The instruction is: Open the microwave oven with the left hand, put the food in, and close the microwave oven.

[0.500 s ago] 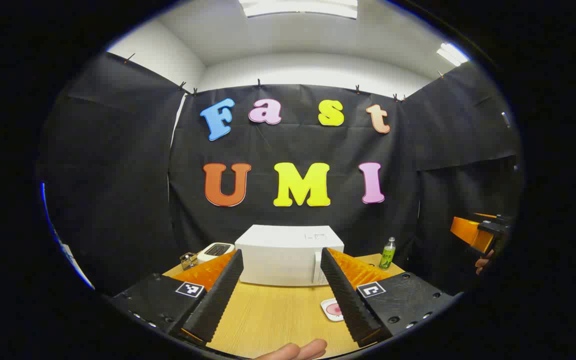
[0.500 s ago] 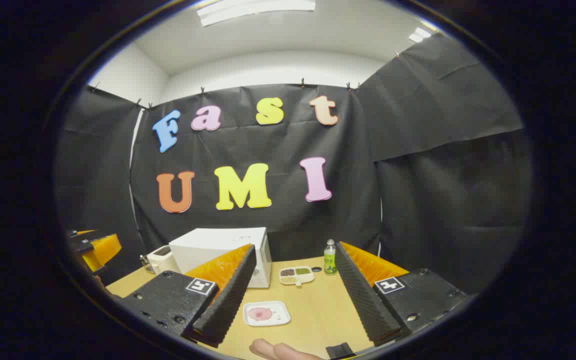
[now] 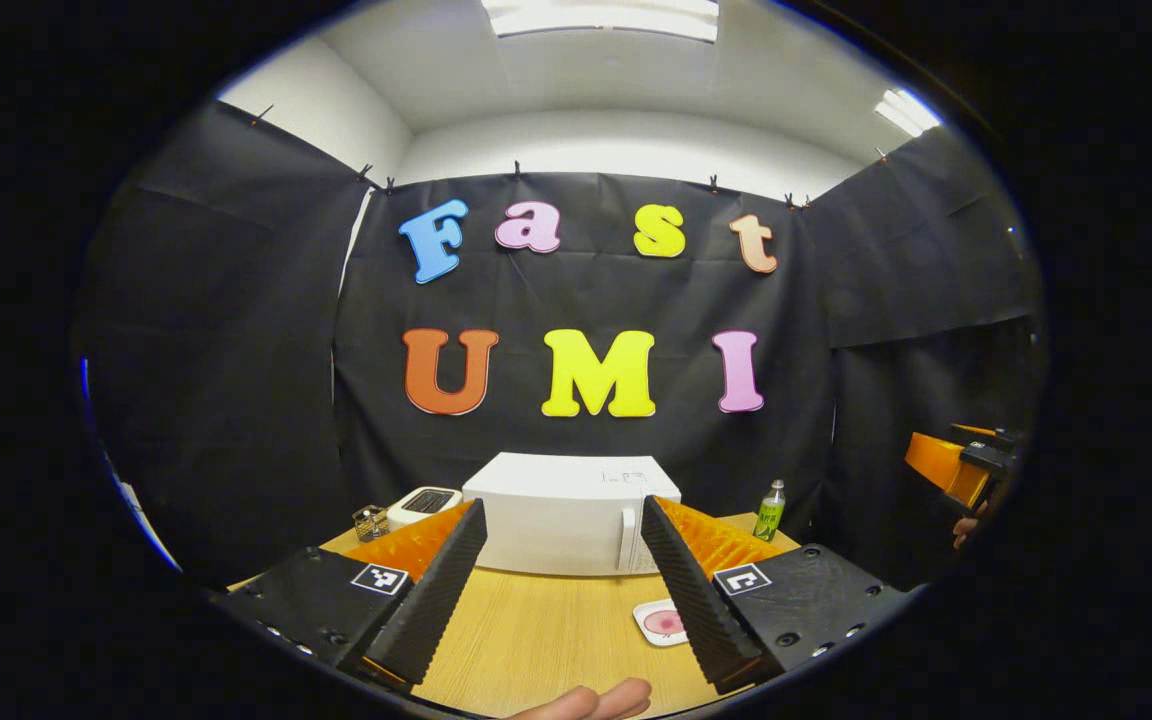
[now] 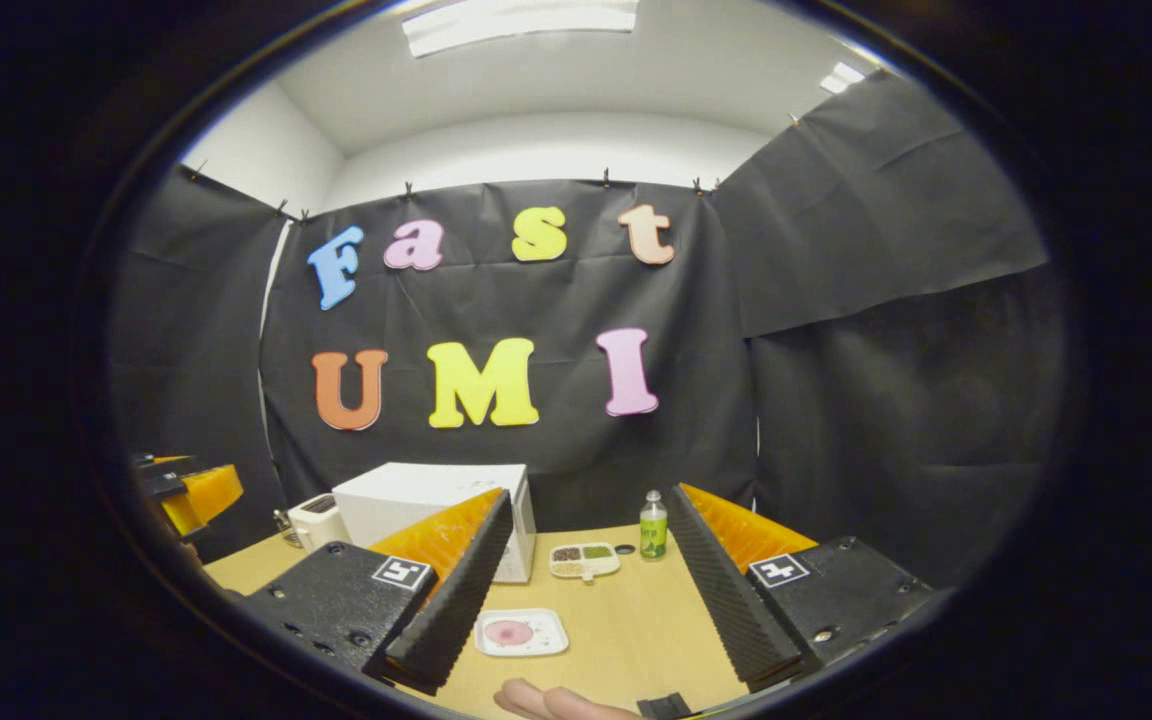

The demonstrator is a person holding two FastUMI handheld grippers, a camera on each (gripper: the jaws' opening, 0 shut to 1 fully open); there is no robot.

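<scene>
While the white box-shaped microwave oven (image 3: 568, 512) sits shut at the back of the light wooden table (image 3: 536, 640), I judge the step in hand to be the approach to its door with the left tongs (image 3: 564, 585), which hover above the table with their fingers wide apart and nothing between them. The door's pale upright handle (image 3: 626, 538) stands at the right side of the oven's front, so I want to steer in square to that edge, hook one finger behind the handle, and pull along the door's arc, not straight back, lest the oven slide. The food, a pink round piece on a small white square plate (image 4: 521, 632), lies on the table in front of the oven and slightly to its right, well short of it. The right tongs (image 4: 586, 600) hang over that plate, likewise spread and empty. A green plastic bottle (image 4: 652, 525) and a small divided dish (image 4: 585, 559) stand near the oven's right side; I would keep the swing clear of them.
</scene>
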